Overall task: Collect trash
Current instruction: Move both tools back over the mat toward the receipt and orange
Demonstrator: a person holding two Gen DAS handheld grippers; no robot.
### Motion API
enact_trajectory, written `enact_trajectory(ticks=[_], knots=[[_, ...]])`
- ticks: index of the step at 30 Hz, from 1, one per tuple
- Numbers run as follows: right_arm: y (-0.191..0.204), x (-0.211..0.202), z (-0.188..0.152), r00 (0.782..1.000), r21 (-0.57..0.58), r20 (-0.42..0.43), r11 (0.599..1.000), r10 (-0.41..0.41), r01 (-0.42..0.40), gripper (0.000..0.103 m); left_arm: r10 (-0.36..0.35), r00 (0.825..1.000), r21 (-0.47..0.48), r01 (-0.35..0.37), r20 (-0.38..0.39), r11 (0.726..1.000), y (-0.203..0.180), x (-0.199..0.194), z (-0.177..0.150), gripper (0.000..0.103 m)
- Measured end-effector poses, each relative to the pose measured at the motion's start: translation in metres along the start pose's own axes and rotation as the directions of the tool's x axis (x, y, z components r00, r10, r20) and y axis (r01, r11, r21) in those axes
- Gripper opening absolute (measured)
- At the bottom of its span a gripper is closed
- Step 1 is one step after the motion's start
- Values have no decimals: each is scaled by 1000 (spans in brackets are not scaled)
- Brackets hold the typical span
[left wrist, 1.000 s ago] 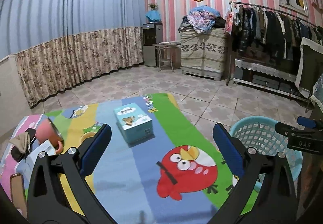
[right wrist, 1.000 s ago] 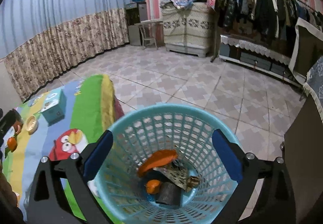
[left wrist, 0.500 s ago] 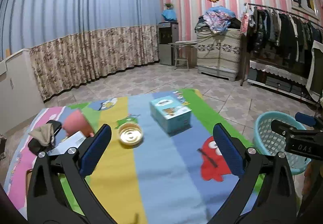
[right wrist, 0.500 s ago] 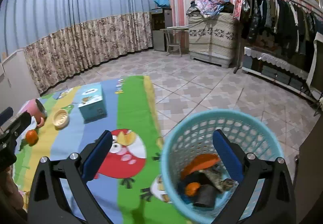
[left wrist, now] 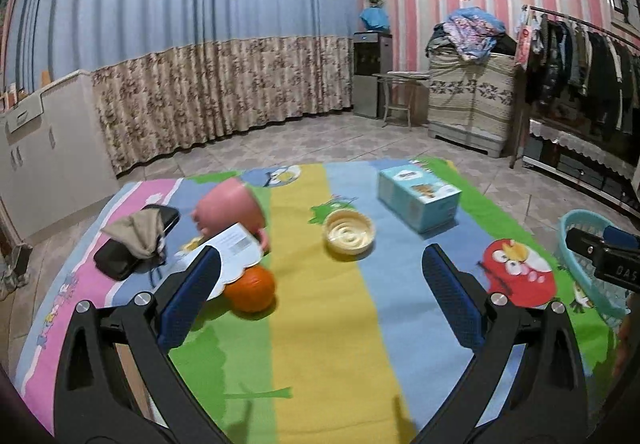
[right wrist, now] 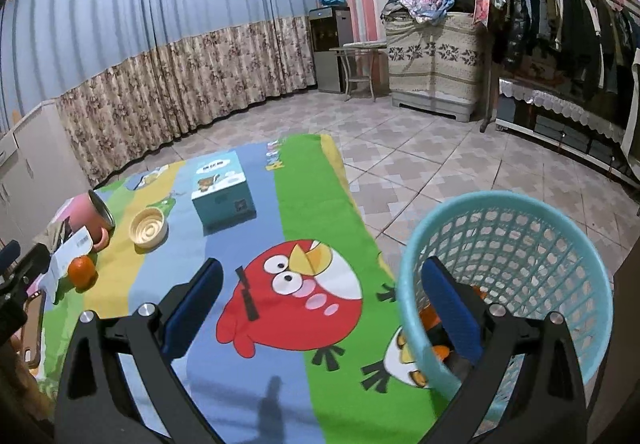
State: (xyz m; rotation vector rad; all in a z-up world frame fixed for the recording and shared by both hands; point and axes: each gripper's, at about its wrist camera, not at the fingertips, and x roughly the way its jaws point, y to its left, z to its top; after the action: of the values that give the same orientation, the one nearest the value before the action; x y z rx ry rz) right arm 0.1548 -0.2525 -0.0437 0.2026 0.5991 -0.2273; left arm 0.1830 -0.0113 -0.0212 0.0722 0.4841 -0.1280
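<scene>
The left gripper (left wrist: 320, 296) hangs over a cartoon-printed cloth (left wrist: 320, 344) spread on the bench, its blue-padded fingers (left wrist: 188, 300) spread wide with nothing between them. Just beyond the left pad lies an orange (left wrist: 250, 289), partly tucked under a white card (left wrist: 230, 252) that leans against a pink mug (left wrist: 230, 206) lying on its side. Left of the mug a grey cloth bundle (left wrist: 138, 230) sits on a black case (left wrist: 120, 258). Near the middle of the cloth stands a small cream bowl (left wrist: 348, 231), and past it, toward the far right corner, a pale blue tissue box (left wrist: 418, 198). The right gripper (right wrist: 320, 308) is likewise wide open and empty; its left finger (right wrist: 192, 308) hovers over the cloth beside the red bird print (right wrist: 292, 296), while its right finger reaches over the rim of a turquoise basket (right wrist: 540, 244) that stands on the tiled floor (right wrist: 420, 160) against the bench's right edge. Inside the basket, orange scraps (right wrist: 430, 318) and some dark pieces show through the mesh, though they are too hidden to name. From this view the orange (right wrist: 82, 271), mug (right wrist: 90, 214), bowl (right wrist: 148, 230) and box (right wrist: 222, 190) lie well apart from the basket, at the far left side of the cloth. Curtains (left wrist: 180, 44) and a clothes rack (right wrist: 560, 24) line the walls behind.
</scene>
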Motion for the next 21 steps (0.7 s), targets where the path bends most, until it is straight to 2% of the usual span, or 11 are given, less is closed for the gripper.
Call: enact_trajectory(ticks=[5, 14, 18, 21], knots=[[12, 11, -9, 999, -22, -29, 1000, -19, 18, 97, 15, 999, -36, -16, -34, 999, 20, 8, -12, 97], [36, 23, -21, 996, -48, -81, 998, 33, -37, 97, 10, 995, -77, -18, -98, 997, 38, 13, -35, 97], [47, 24, -24, 996, -83, -83, 996, 17, -24, 97, -24, 992, -128, 8, -121, 992, 59, 16, -37, 97], [51, 23, -24, 997, -91, -79, 996, 5, -12, 97, -12, 992, -125, -4, -126, 992, 75, 17, -36, 97]])
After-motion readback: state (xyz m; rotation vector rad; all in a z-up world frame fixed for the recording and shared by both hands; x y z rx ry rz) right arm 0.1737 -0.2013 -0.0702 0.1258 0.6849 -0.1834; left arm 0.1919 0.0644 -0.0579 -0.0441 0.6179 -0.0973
